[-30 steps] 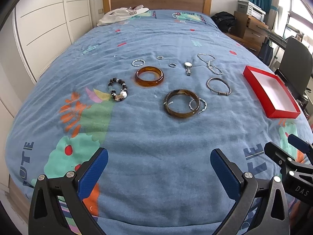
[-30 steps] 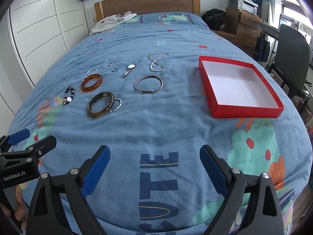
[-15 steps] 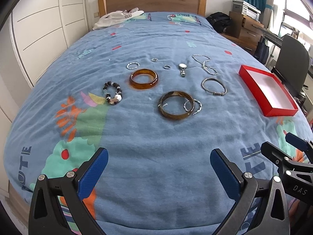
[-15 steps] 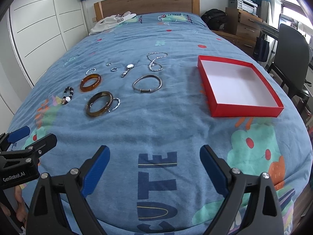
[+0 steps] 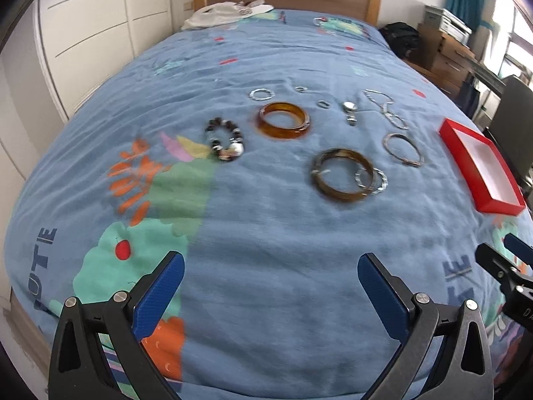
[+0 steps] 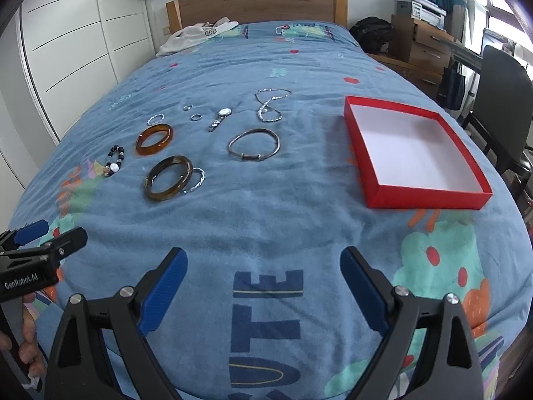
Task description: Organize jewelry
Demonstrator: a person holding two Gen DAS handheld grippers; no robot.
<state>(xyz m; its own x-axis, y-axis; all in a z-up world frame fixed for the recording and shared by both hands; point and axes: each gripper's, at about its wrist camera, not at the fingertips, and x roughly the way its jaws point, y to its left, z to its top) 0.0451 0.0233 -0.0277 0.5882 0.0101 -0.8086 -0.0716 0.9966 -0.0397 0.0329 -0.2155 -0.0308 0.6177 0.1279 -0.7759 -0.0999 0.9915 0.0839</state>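
Observation:
Jewelry lies spread on a blue bedspread: an amber bangle [image 5: 283, 120], a dark brown bangle [image 5: 343, 179] touching a silver ring bracelet [image 5: 372, 180], a beaded bracelet [image 5: 225, 140], a thin metal bangle [image 6: 254, 144], a silver chain [image 6: 270, 104], a small watch [image 6: 220, 117] and small rings. A red open box [image 6: 413, 153] with a white inside sits empty at the right. My left gripper [image 5: 270, 286] is open and empty near the bed's front edge. My right gripper [image 6: 263, 280] is open and empty to its right.
A white garment [image 6: 196, 35] lies by the wooden headboard. White wardrobe doors [image 6: 66, 50] run along the left. A dark chair [image 6: 503, 100], a wooden drawer unit [image 6: 423, 46] and a black bag [image 6: 371, 35] stand right of the bed.
The left gripper has swung a little left, with blur in its view; the jewelry sits more to the right in it. The right gripper has barely moved. Nothing was picked up.

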